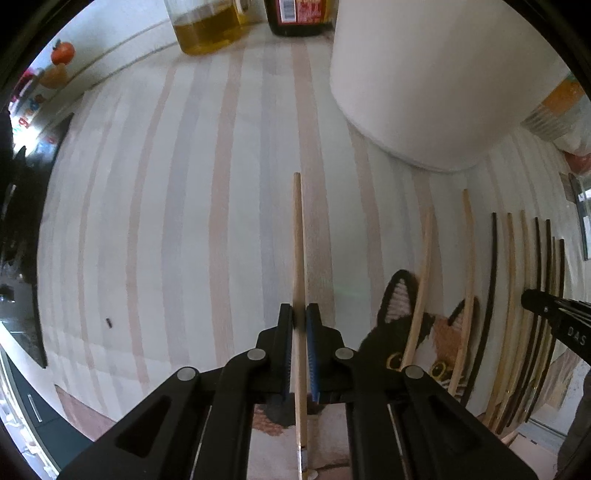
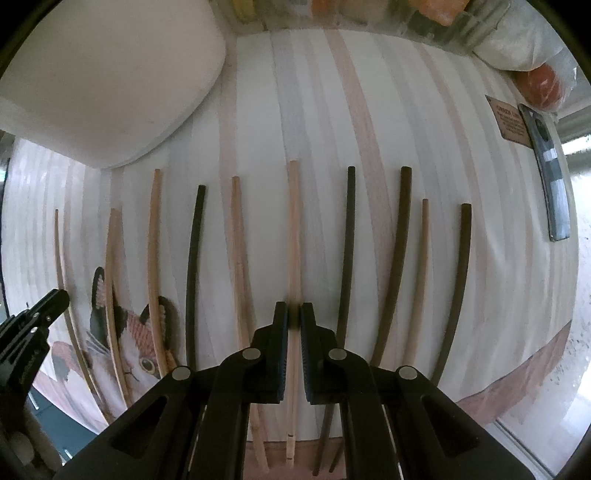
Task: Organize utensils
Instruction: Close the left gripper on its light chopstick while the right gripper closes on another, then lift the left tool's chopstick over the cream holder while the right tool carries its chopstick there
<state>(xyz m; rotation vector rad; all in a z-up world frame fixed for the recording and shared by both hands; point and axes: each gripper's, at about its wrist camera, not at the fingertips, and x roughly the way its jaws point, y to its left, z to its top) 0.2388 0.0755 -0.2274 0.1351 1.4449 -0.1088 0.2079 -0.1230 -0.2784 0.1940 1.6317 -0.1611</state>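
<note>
Chopsticks lie in a row across a striped cloth [image 2: 317, 110], light wooden ones mixed with dark ones, all running roughly parallel. The left gripper [image 1: 300, 317] has its jaws closed on a pale wooden chopstick [image 1: 297, 229], which passes between the pads and points straight ahead of the fingers over a bare stretch of cloth, well apart from the row on its right. The right gripper [image 2: 294, 317] is likewise clamped on a light chopstick [image 2: 294, 229] near the middle of the row; whether this stick is raised or resting on the cloth cannot be told. Just beside it to the right lie two dark chopsticks [image 2: 347, 240], then a thin pale one and another dark one. To its left lie a pale stick, a dark one and several more pale ones, the outermost of which cross a cat-face mat [image 2: 140, 332]. The same cat-face mat shows in the left wrist view at [image 1: 436, 332], with two pale sticks lying over it. A large white container [image 1: 436, 74] stands on the cloth beyond the row. A jar of yellow liquid [image 1: 207, 29] and a dark bottle [image 1: 299, 18] stand at the far edge.
</note>
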